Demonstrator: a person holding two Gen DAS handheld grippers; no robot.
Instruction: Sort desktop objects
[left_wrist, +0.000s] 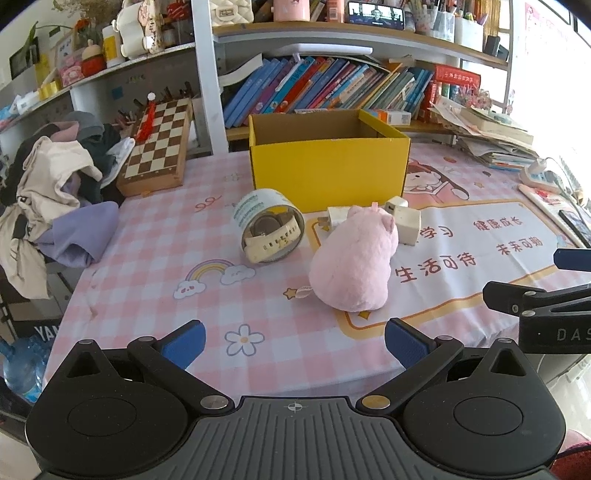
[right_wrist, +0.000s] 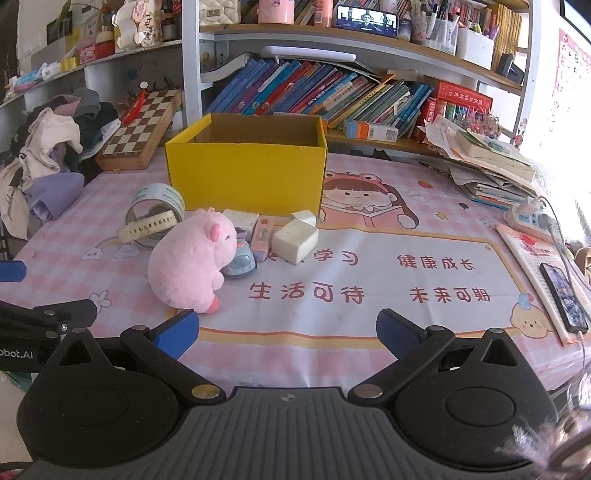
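An open yellow box (left_wrist: 328, 170) (right_wrist: 245, 173) stands at the back of the desk. In front of it lie a tape roll with a cream watch in it (left_wrist: 269, 227) (right_wrist: 157, 218), a pink plush pig (left_wrist: 354, 258) (right_wrist: 192, 258), white chargers (left_wrist: 404, 221) (right_wrist: 295, 238), a pink eraser (right_wrist: 260, 234) and a small toy car (right_wrist: 240, 262). My left gripper (left_wrist: 293, 341) is open and empty, near the desk's front edge, short of the pig. My right gripper (right_wrist: 288, 332) is open and empty, right of the pig.
A chessboard (left_wrist: 157, 147) and a heap of clothes (left_wrist: 55, 184) lie at the left. Books fill the shelf (right_wrist: 314, 92) behind the box. At the right are stacked papers (right_wrist: 491, 162), a power strip (right_wrist: 530, 218) and a phone (right_wrist: 563, 295).
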